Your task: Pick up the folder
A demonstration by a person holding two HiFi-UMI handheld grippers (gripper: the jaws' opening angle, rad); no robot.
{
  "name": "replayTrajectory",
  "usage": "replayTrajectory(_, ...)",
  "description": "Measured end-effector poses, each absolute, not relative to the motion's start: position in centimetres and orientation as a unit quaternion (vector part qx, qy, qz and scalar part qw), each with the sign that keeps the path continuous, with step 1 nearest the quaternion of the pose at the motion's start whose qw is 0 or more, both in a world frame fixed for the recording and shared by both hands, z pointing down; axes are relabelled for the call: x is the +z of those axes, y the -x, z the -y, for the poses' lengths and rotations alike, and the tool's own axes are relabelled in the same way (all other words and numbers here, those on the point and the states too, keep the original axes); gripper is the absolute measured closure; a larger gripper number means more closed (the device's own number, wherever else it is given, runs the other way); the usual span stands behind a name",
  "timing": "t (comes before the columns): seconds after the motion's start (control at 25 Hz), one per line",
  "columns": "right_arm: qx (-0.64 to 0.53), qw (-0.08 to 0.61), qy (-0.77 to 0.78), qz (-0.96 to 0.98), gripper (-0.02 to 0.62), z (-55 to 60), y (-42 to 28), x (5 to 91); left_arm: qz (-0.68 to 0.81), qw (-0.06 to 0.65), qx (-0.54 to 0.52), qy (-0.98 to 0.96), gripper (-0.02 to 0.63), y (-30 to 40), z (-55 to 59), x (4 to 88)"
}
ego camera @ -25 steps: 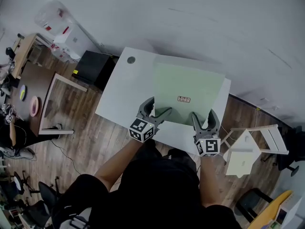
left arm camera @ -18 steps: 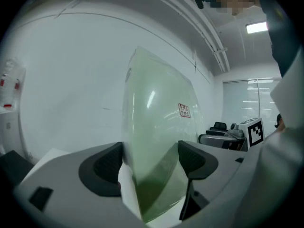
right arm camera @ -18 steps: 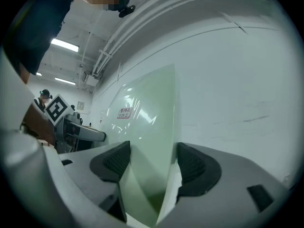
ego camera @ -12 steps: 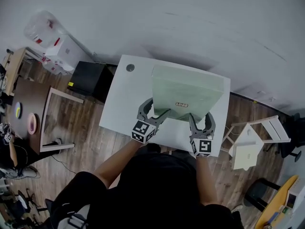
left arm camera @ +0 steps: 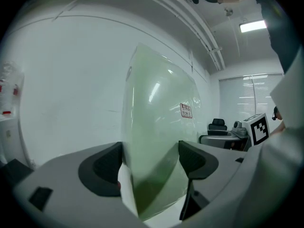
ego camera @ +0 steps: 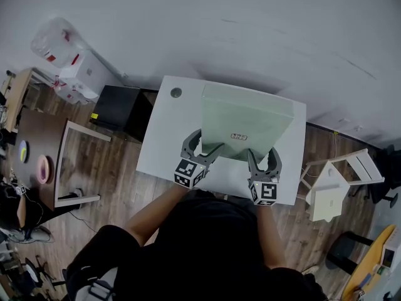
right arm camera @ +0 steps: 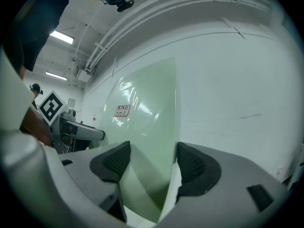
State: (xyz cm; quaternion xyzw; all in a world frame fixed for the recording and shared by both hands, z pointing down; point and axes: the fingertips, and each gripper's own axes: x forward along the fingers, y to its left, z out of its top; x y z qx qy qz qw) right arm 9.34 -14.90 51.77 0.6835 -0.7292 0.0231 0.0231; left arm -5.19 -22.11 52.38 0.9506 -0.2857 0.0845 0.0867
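A pale green translucent folder [ego camera: 245, 119] with a small red-and-white label stands tilted up from the white table [ego camera: 164, 137], its near edge raised. My left gripper [ego camera: 205, 145] grips the near left corner and my right gripper [ego camera: 263, 156] the near right corner. In the left gripper view the folder [left arm camera: 159, 122] rises between the dark pads of the left gripper [left arm camera: 149, 164]. Seen from the right gripper view, the folder [right arm camera: 147, 122] likewise runs up between the pads of the right gripper [right arm camera: 151, 161]. Both are shut on it.
A round grey grommet [ego camera: 176, 93] sits in the table's far left corner. A black box [ego camera: 119, 104] and a wooden frame [ego camera: 78, 168] stand left of the table. A white chair [ego camera: 335, 184] stands to the right. The wall runs behind the table.
The folder lay flat on the table a second ago. Its near edge has since been lifted by both grippers, so the folder now stands steeply tilted.
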Motion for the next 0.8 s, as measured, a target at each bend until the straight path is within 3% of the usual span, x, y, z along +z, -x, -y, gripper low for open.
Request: replayTrajectory(0.8, 0.019, 0.048, -0.696, 0.716, 0.272, 14.73, -9.43, 51.31, 0.274, 0.098, 0.077, -0.954, 0.244, 4.89, 22.2, 52.43)
